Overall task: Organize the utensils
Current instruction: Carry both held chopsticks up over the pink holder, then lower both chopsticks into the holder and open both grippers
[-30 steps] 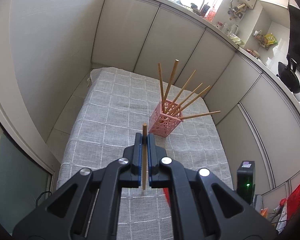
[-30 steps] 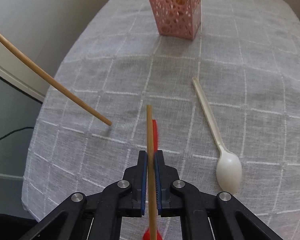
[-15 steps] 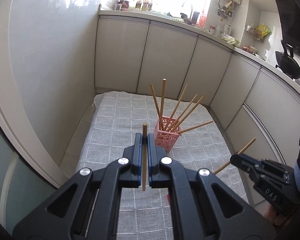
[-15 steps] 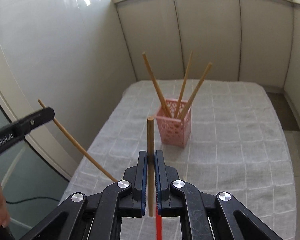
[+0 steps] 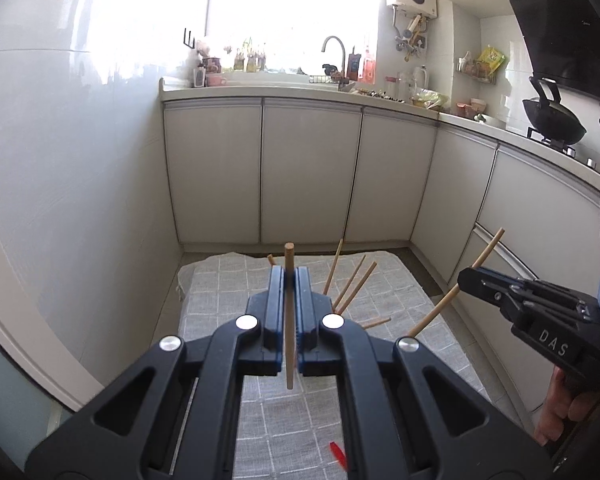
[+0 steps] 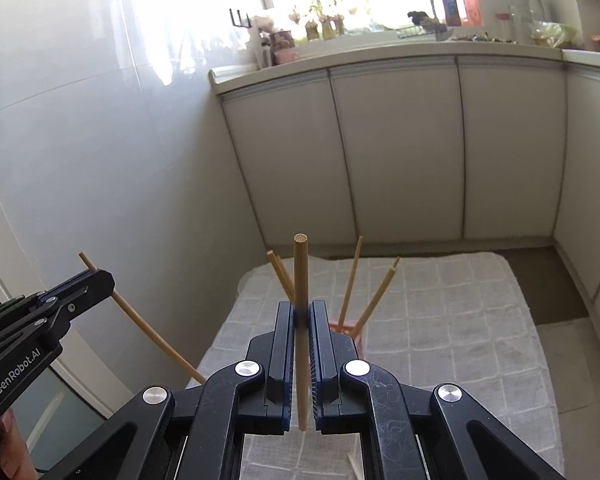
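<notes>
My left gripper [image 5: 288,276] is shut on a wooden chopstick [image 5: 288,316] held upright. My right gripper [image 6: 301,312] is shut on another wooden chopstick [image 6: 301,276], also upright. Both are raised above the table with the grey checked cloth [image 5: 388,292]. The pink lattice holder [image 6: 356,330] is mostly hidden behind the fingers; several chopsticks [image 5: 352,284] stick out of it. The right gripper [image 5: 466,280] shows in the left wrist view at right, the left gripper [image 6: 100,280] in the right wrist view at left.
A red utensil [image 5: 337,454] lies on the cloth near the front. A white spoon handle [image 6: 356,466] shows at the bottom. White cabinets [image 5: 312,168] stand close behind the table, a wall [image 5: 80,200] on the left.
Both grippers have risen and tilted up, each still holding its chopstick; the views now look level at the cabinets and window instead of down on the table.
</notes>
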Tool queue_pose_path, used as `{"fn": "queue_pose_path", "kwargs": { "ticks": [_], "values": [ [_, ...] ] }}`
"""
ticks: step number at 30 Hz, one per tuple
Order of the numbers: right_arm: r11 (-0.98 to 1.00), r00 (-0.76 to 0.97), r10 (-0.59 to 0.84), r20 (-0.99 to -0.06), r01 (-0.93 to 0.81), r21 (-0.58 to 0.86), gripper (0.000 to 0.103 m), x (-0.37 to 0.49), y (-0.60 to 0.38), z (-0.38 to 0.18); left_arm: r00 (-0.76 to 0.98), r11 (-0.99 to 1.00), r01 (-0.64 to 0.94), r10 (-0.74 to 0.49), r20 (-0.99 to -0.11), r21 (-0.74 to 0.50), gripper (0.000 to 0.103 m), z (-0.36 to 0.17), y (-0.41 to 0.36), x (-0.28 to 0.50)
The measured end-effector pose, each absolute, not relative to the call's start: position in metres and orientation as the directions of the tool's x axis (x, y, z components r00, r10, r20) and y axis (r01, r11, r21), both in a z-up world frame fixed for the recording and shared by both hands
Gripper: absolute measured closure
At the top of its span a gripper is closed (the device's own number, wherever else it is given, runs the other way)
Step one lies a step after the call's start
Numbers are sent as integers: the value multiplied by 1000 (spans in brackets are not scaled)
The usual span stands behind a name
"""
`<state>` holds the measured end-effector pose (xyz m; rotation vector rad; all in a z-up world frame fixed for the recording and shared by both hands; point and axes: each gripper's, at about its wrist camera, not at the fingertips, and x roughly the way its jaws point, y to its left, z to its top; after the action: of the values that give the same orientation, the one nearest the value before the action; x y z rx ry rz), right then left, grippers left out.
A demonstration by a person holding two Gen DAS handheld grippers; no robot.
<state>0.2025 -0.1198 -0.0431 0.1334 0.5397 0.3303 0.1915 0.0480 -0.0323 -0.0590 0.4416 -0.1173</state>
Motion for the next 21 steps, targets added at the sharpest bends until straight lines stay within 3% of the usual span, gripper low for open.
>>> {"fn": "queue_pose_path", "kwargs": {
  "ticks": [7, 21],
  "values": [
    [938, 830, 340, -442, -265, 223, 97, 223, -124, -27, 912, 987, 125, -154, -381, -99, 98, -24, 42, 224],
    [938, 816, 330, -475, -230, 257, 97, 310, -133, -70, 882, 987, 146, -161, -442, -67, 98, -79, 13, 295]
  ]
}}
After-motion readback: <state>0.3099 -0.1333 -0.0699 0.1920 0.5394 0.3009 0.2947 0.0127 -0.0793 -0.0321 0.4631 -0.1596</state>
